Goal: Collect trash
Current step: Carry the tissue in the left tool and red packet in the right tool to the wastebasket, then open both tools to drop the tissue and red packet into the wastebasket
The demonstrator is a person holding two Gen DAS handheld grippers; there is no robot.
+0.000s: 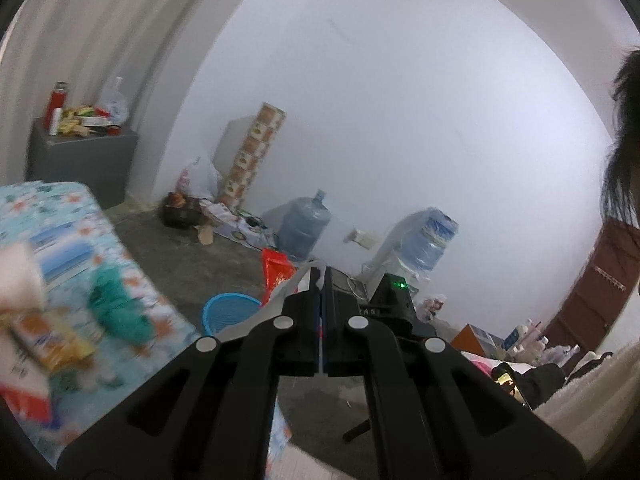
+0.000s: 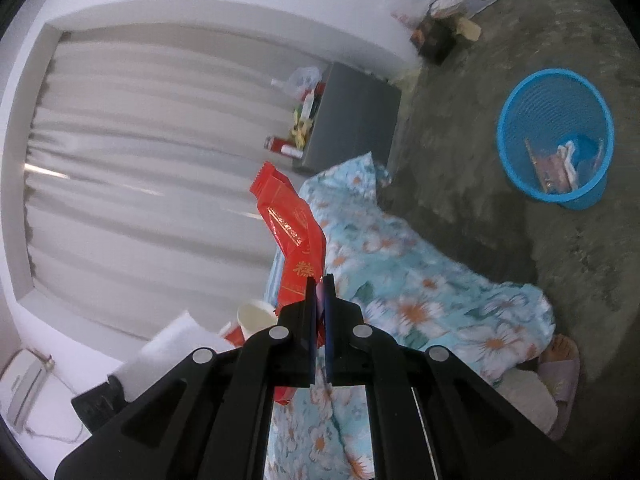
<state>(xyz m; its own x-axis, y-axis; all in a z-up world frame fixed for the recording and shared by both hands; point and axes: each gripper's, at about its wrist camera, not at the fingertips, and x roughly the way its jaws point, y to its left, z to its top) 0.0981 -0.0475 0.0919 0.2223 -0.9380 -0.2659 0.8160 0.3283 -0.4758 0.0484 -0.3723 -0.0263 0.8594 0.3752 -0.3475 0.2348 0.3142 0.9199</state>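
My left gripper is shut on a thin white wrapper strip that hangs down to the left of its fingers. My right gripper is shut on a red snack wrapper with gold print, held up above the floral-covered table. The same red wrapper shows beyond the left gripper in the left wrist view. A blue mesh trash basket stands on the floor at the right with some trash inside; it also shows in the left wrist view, below and left of the left gripper.
A paper cup and a white tissue pack sit on the table by the right gripper. Blurred snack packets lie on the floral cloth. A grey cabinet, water jugs and a slippered foot are around.
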